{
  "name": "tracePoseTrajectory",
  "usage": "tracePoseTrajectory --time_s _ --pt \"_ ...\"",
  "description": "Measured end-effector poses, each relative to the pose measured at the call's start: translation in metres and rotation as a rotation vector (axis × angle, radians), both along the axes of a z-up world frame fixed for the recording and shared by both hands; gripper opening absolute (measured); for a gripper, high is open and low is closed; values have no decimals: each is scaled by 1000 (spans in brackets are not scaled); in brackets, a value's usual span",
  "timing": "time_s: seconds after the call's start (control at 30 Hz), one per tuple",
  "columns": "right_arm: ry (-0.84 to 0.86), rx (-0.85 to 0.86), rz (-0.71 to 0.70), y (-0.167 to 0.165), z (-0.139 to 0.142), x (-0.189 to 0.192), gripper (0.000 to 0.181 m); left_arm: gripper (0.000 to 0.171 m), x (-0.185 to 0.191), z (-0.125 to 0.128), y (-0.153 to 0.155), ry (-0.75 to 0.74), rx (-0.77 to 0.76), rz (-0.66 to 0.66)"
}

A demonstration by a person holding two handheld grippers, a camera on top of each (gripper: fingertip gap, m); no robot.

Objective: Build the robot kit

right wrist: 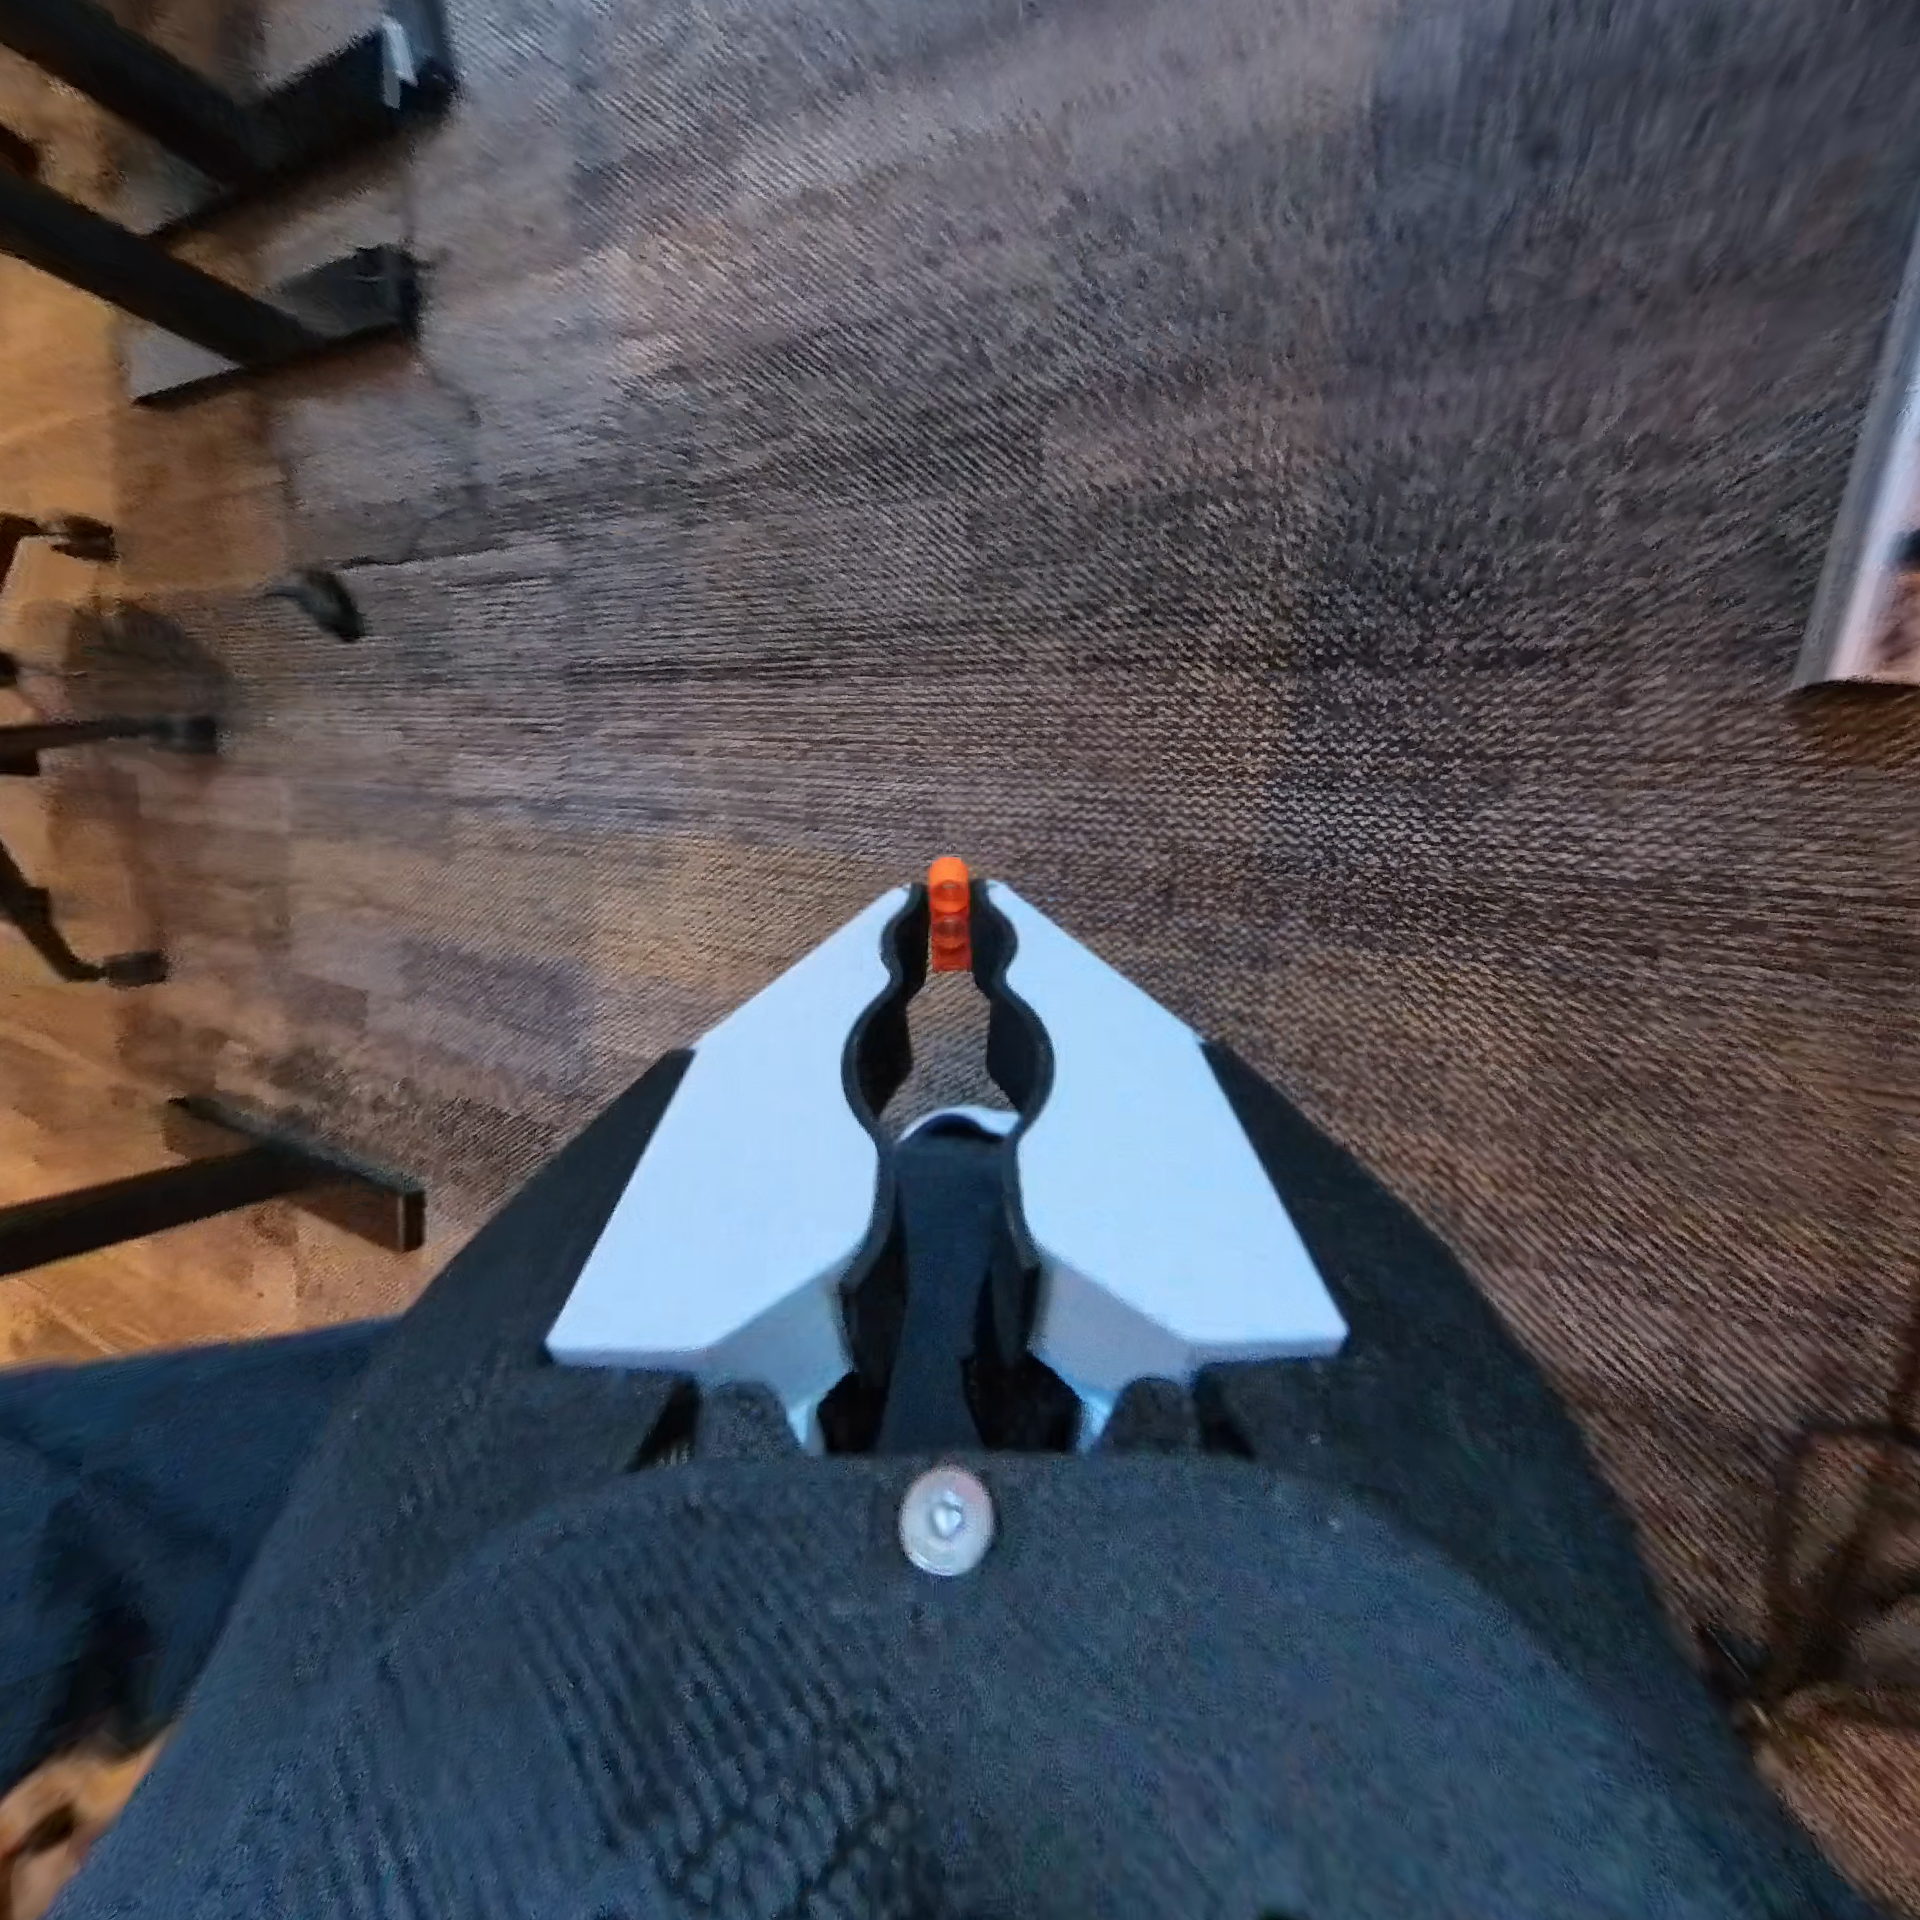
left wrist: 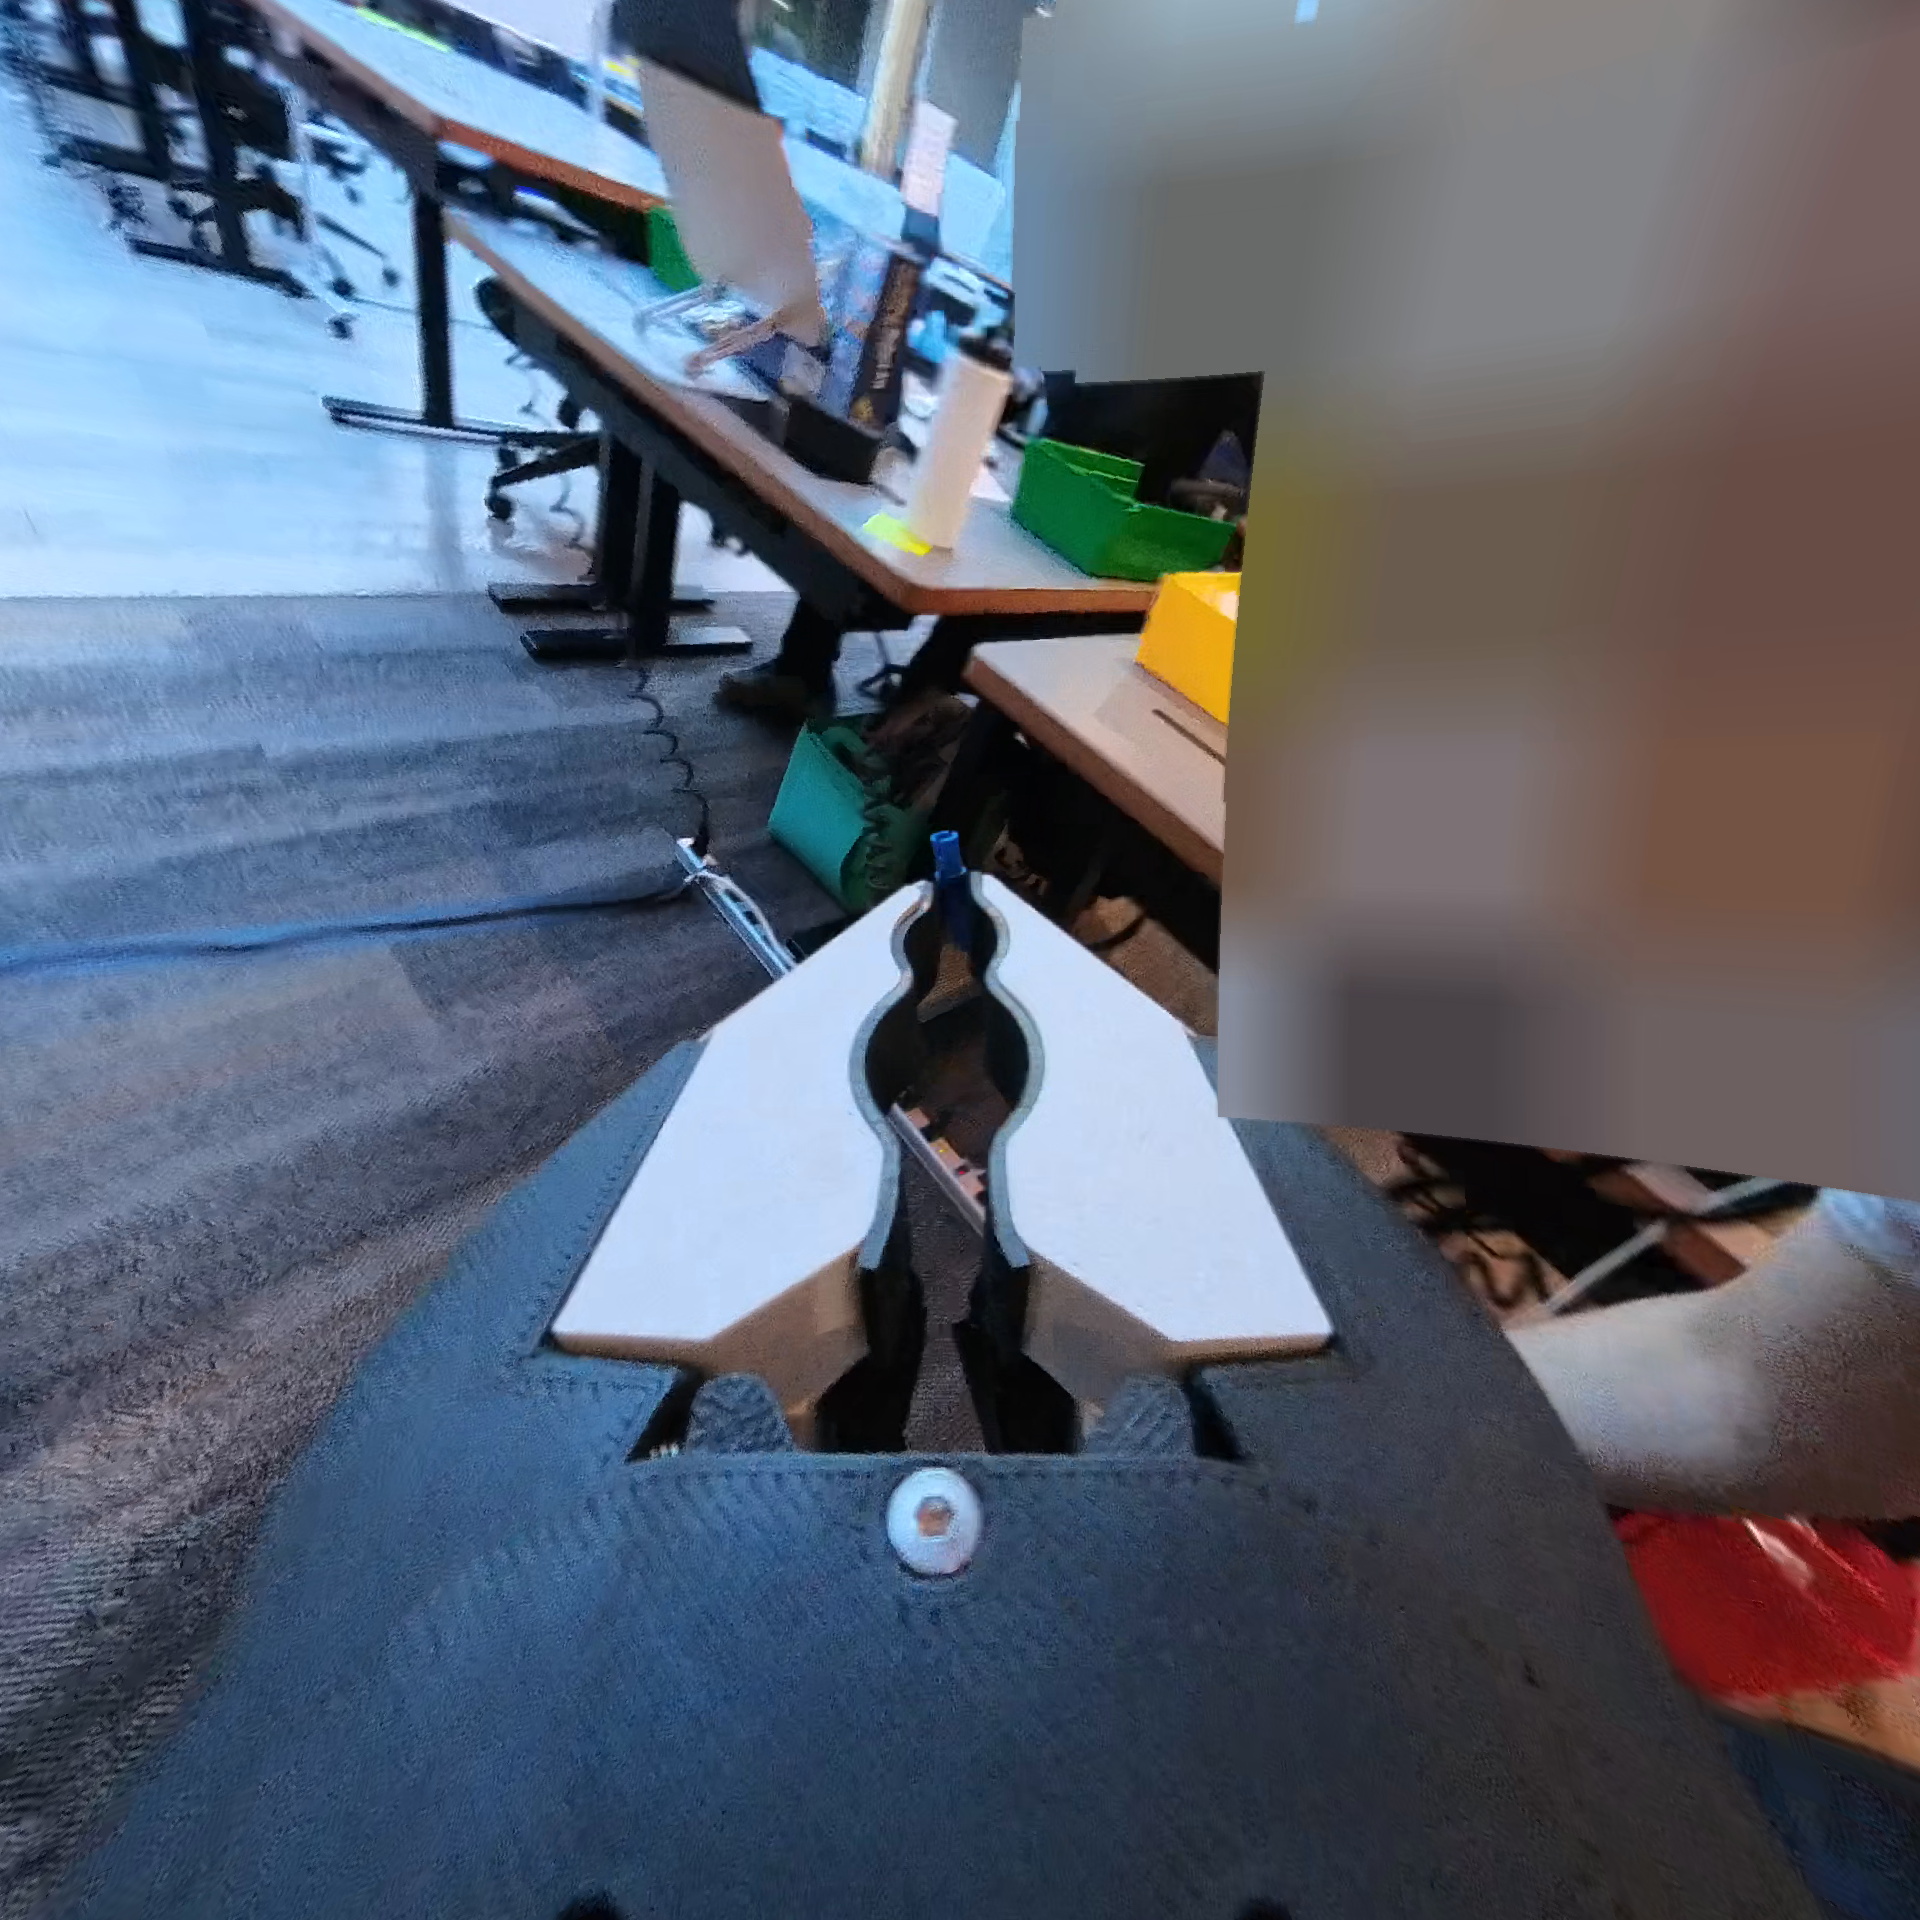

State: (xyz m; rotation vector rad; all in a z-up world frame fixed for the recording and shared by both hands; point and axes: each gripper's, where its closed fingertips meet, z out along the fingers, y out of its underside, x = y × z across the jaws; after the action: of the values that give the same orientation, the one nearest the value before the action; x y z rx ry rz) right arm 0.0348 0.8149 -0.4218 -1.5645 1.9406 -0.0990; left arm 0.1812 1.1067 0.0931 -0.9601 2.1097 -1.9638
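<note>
Left gripper [left wrist: 948, 896], nearest the lens, is closed on a small blue piece [left wrist: 948, 871] pinched at its fingertips, held above grey carpet [left wrist: 312, 935]. Behind, left to right: a white bottle [left wrist: 958, 457] on a worktop [left wrist: 997, 571], a green bin [left wrist: 1112, 509] beside it, then a yellow bin [left wrist: 1190, 639] on the nearer worktop. A teal box [left wrist: 831, 810] sits on the floor underneath. Right gripper [right wrist: 948, 914] is closed on a small orange studded piece [right wrist: 948, 920] at its tips, over carpet, black furniture legs [right wrist: 208, 1205] to the left.
</note>
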Motion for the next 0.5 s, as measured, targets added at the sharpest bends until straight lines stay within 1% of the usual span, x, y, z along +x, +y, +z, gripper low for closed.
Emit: tracePoseTrajectory --time_s 0.1,0.17,0.2,0.27,0.37,0.43,0.5 --pt "-98 -92 -12 16 133 -44 7 3 -45 97 -17 -25 -66 -170" --pt "-188 -187 -55 23 213 -85 7 2 -78 149 -22 -78 -98 -300" --pt "-233 -243 -79 27 250 -111 7 3 -95 171 -23 -106 -113 -377" --pt "-316 -386 -168 30 318 -170 7 3 -130 209 -21 -177 -156 -532" --pt "-413 -578 -405 36 415 -280 7 2 -181 251 -15 -251 -210 -716" --pt "-470 -680 -566 51 473 -361 7 2 -219 276 -11 -221 -250 -809" --pt "-475 -785 -694 69 518 -443 7 2 -263 301 -9 -196 -274 -871"
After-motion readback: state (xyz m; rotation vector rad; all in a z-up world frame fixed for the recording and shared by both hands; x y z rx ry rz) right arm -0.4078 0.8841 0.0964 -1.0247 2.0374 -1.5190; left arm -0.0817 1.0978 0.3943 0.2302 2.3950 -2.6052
